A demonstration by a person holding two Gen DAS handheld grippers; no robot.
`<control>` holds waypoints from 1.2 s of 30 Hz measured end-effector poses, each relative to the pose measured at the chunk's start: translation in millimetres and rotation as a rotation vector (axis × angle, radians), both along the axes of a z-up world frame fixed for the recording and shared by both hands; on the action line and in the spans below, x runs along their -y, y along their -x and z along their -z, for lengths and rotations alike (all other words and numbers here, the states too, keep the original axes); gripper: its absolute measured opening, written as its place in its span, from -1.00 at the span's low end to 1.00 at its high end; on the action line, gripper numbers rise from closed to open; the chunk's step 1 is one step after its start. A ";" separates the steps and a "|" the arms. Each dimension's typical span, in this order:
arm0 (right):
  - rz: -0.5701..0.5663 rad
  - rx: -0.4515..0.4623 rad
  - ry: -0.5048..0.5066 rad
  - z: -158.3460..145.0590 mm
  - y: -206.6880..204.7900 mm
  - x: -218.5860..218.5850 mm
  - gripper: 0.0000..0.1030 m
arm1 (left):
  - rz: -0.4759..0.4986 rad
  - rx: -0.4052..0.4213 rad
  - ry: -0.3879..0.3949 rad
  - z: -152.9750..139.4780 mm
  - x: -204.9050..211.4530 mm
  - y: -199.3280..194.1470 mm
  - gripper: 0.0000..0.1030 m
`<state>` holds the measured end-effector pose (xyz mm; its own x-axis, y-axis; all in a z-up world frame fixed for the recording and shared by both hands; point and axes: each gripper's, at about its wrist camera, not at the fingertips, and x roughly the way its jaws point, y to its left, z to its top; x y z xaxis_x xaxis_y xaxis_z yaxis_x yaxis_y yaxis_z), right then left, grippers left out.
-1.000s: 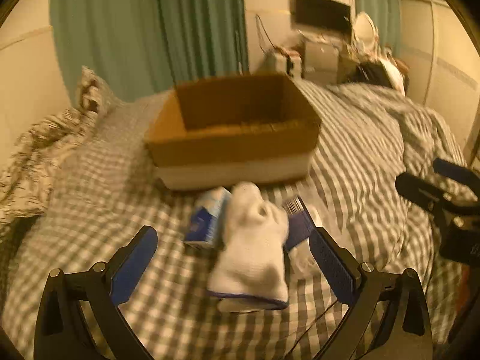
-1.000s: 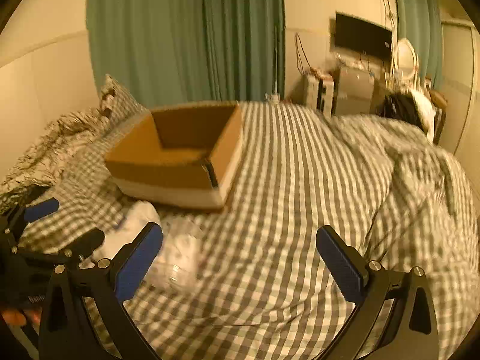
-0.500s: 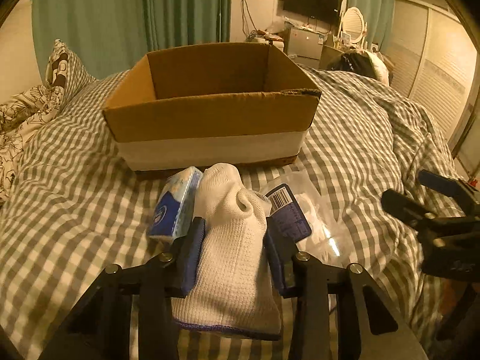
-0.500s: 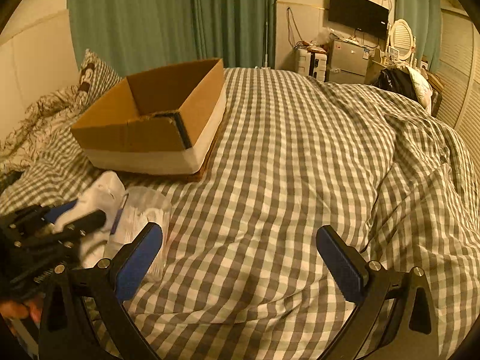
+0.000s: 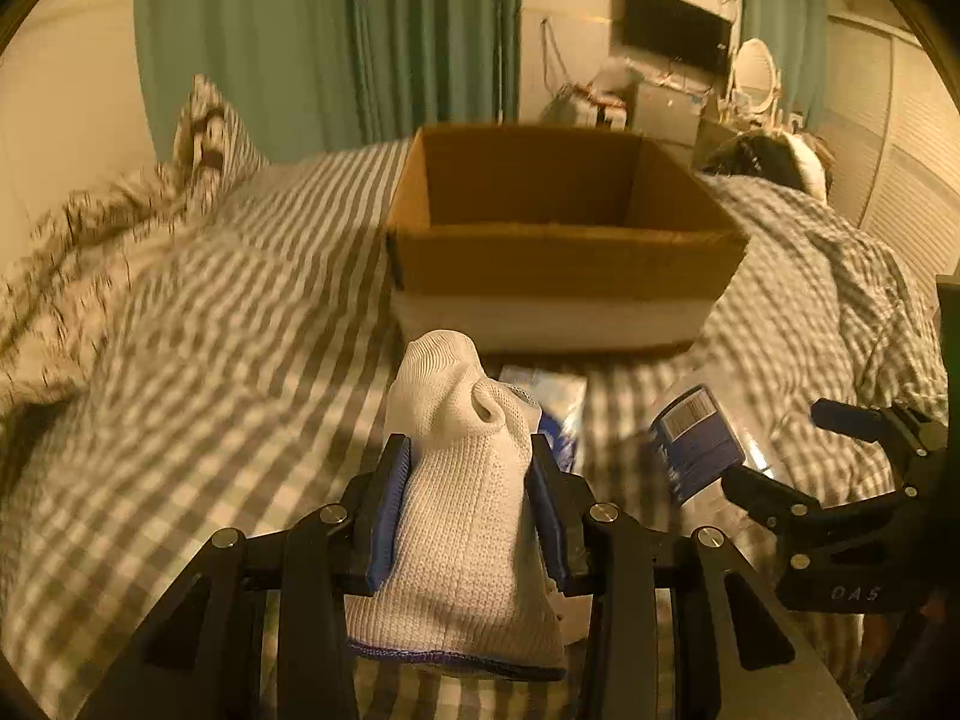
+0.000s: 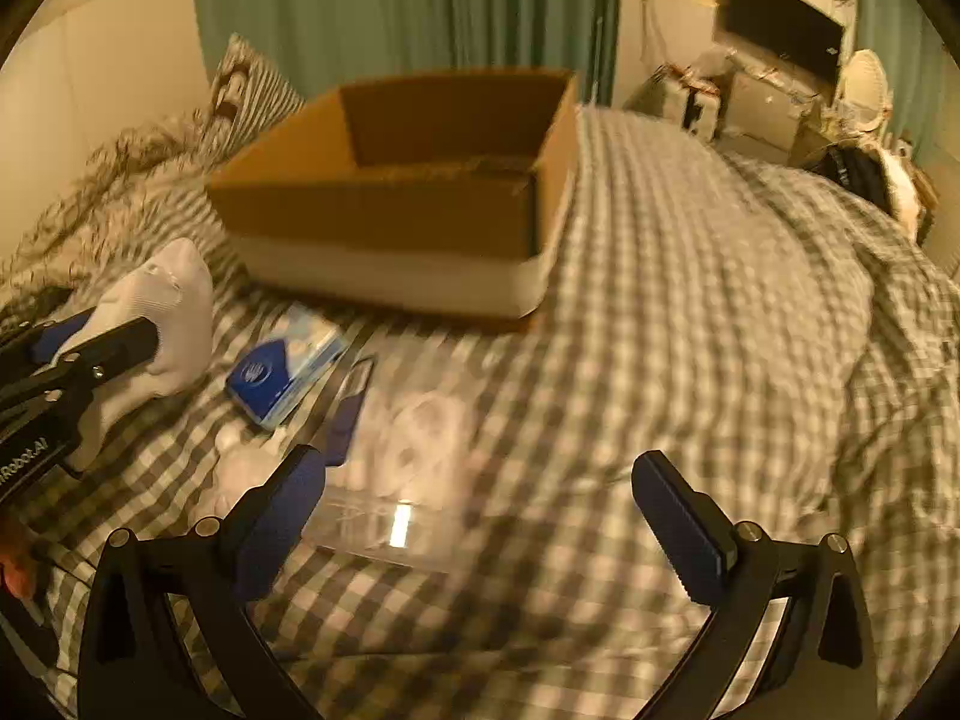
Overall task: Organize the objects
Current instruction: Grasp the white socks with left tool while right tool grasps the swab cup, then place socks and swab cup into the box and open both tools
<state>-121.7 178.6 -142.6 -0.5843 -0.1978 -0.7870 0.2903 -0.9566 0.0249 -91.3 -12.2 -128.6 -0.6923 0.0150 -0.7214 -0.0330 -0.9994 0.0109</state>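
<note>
My left tool (image 5: 471,504) was clamped on a white knitted sock (image 5: 462,516), its blue-padded fingers (image 5: 390,504) pressing the fabric from both sides. The sock's purple-edged cuff hung toward me below the fingers, and its toe stuck forward past the tips. In the right wrist view the sock (image 6: 162,312) appeared lifted off the grey-and-white checked duvet (image 6: 690,312) of the bed, with the left tool (image 6: 72,360) gripping it at the left edge of the frame.

My right tool (image 6: 480,498) was wide open and held nothing; its two blue pads stood well apart above the duvet. Just ahead of its left finger (image 6: 282,510) lay a clear plastic package with a dark blue label (image 6: 402,456), flat on the bed, blurred by motion. The same package (image 5: 696,444) showed in the left wrist view, to the right of the sock, with the right tool (image 5: 840,480) beside it.

Next to the package, slightly farther on, lay a blue-and-white tissue pack (image 6: 288,372), also flat on the duvet.

Beyond these stood an open brown cardboard box with a white lower band (image 5: 564,252), resting on the bed; what I could see of its inside held nothing. Left of it a patterned pillow (image 5: 210,138) leaned up, and behind hung green curtains (image 5: 360,42). A dark wall-mounted screen (image 5: 678,27) sat at the far right.
</note>
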 end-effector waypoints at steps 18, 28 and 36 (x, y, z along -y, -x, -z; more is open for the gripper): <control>-0.096 0.027 0.074 -6.8 -16.9 6.1 0.26 | 0.026 -0.002 -0.015 -9.4 -6.4 -6.5 -0.24; -0.110 -0.167 0.114 -101.9 -49.6 -23.4 0.23 | 0.103 -0.108 -0.037 -80.4 -33.8 -11.7 -0.24; -0.131 -0.323 0.113 -175.9 -8.2 -17.6 0.23 | 0.137 -0.203 0.013 -138.3 -37.2 41.0 -0.24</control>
